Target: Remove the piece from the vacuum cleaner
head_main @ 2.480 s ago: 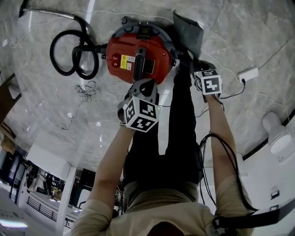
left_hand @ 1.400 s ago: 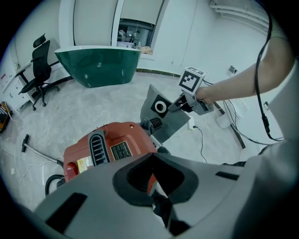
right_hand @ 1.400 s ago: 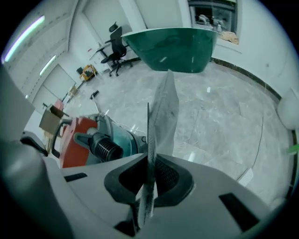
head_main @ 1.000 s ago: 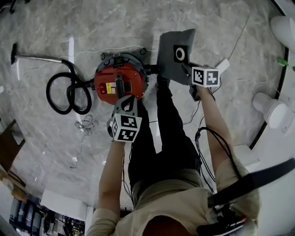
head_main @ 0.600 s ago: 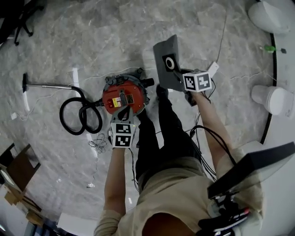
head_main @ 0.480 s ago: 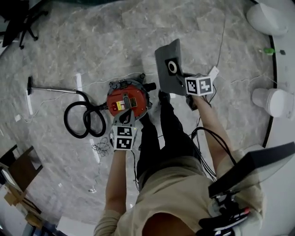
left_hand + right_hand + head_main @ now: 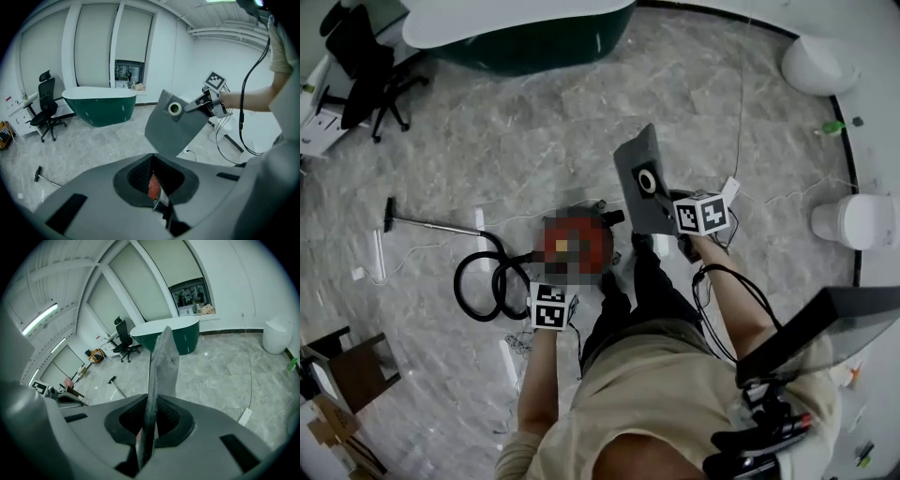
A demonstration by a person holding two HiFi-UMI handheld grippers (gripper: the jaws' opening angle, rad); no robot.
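Grey marbled flooring (image 7: 534, 150) is being shown beneath everything in the head view. Nearest, the left gripper (image 7: 154, 183) is being kept with its jaws together, nothing between them. The right gripper (image 7: 149, 423) is being held clamped on the piece (image 7: 633, 164), a flat grey panel with a white-ringed collar (image 7: 648, 181), right of centre and clear of the red vacuum cleaner (image 7: 581, 248) at centre, whose label cannot be read. Black-and-white square markers (image 7: 551, 309) are being carried on both grippers. Farthest, at the upper edge, a green tub (image 7: 534, 42) is being seen, its inside hidden.
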